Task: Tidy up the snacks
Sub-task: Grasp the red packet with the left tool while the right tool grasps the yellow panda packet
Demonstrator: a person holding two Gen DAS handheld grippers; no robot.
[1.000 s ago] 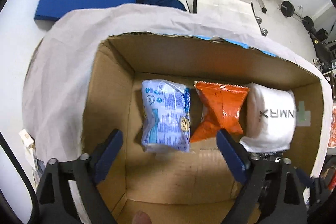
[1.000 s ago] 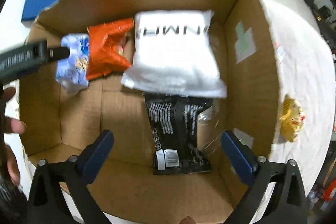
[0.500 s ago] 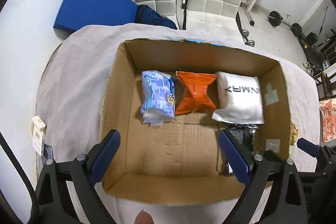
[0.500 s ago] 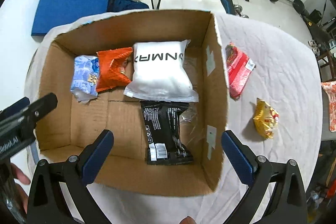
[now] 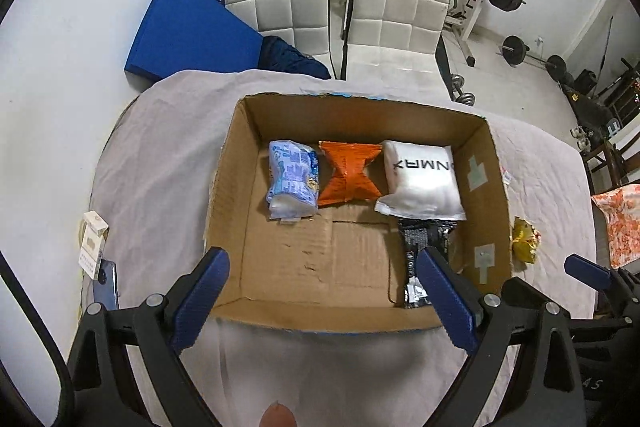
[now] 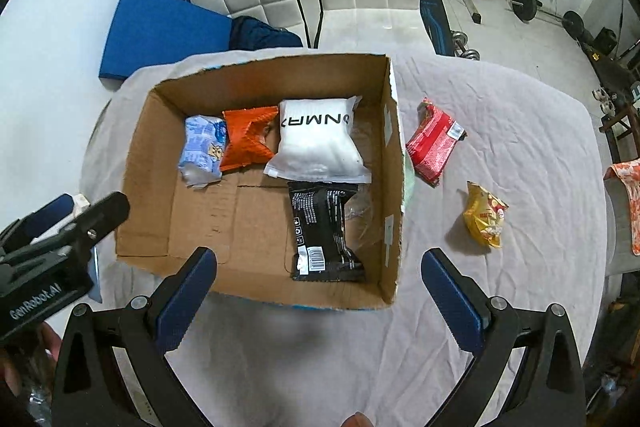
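Both of your grippers have pulled back and up from the box since a second ago, so the whole carton and the table around it now show.

Left wrist view: your left gripper (image 5: 322,291) hangs over the near rim of the box (image 5: 320,315), fingers (image 5: 200,293) spread wide and holding nothing. Inside, along the far wall, lie the blue bag (image 5: 293,183), the orange bag (image 5: 349,172) and the white pouch (image 5: 421,183), side by side, each with its long axis running from near to far. The black bag (image 5: 420,247) lies nearer you, just below the white pouch, its far end tucked under it, partly hidden by your right finger. The yellow bag (image 5: 525,241) sits on the cloth (image 5: 160,163) just outside the box's right wall.

Right wrist view: your right gripper (image 6: 320,301) also stands wide open and empty, above the box's near right corner. The black bag (image 6: 324,231) points lengthwise towards you, barcode end nearest. The red bag (image 6: 434,143) lies on the cloth right of the box, tilted, its long axis running near-left to far-right. The yellow bag (image 6: 485,214) lies nearer, apart from it.
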